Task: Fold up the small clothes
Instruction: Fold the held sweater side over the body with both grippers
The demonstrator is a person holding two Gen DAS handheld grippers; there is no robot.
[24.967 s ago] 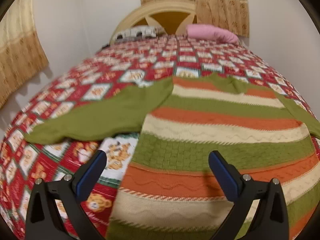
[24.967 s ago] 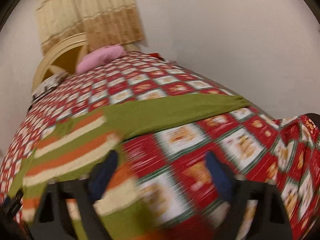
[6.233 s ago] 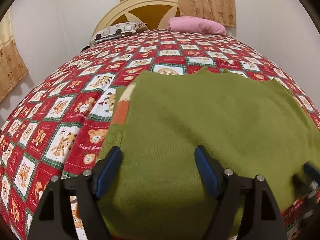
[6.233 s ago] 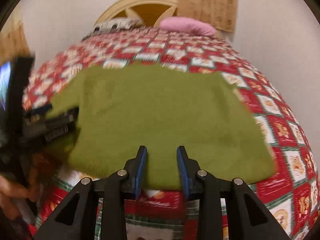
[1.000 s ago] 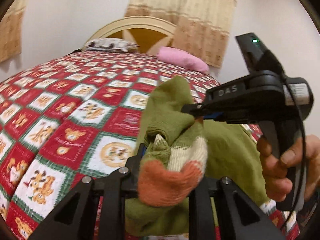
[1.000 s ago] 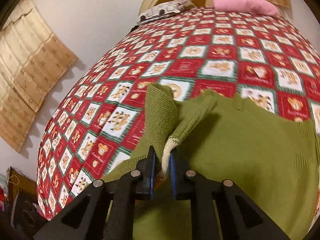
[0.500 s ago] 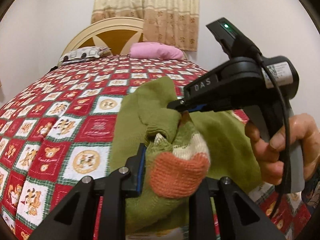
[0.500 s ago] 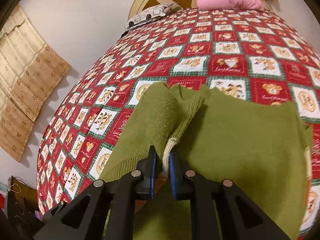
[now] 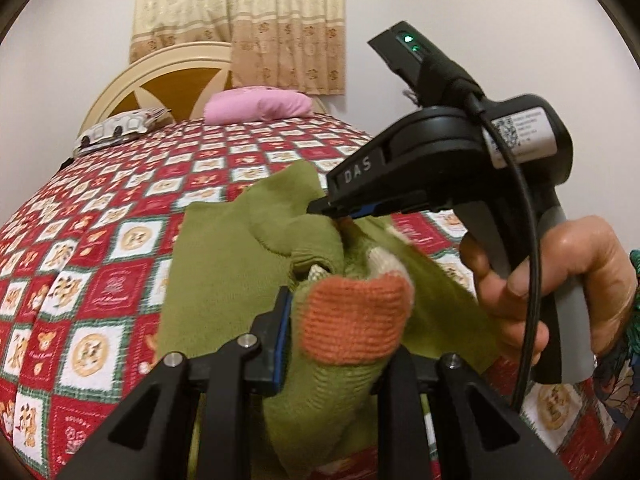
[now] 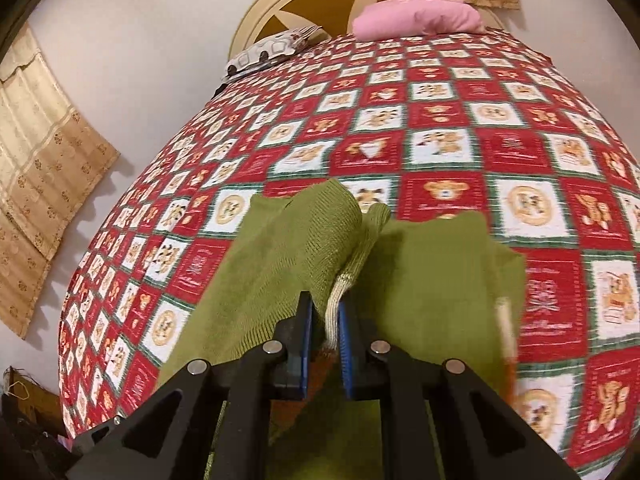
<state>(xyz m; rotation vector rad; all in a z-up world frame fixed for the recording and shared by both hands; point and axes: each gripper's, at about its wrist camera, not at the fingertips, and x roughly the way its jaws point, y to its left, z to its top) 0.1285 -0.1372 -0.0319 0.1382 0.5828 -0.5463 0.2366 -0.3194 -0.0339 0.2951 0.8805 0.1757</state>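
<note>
Green knit sweater (image 9: 224,264) bunches between us: our left gripper (image 9: 340,344) and right gripper (image 10: 325,320) both clench its lifted edge above the quilt (image 10: 460,120).

- A bed (image 10: 460,128) fills most of both views, covered by a red, white and green patchwork quilt (image 9: 120,240) printed with teddy bears.
- A cream arched headboard (image 9: 160,68) with brown panels stands at the far end.
- A pink pillow (image 9: 260,104) lies beside a white patterned pillow (image 9: 120,130).
- Beige patterned curtains (image 9: 256,20) hang behind the headboard; another curtain (image 10: 36,176) hangs on the left wall.
- The walls (image 10: 152,40) are plain white.
</note>
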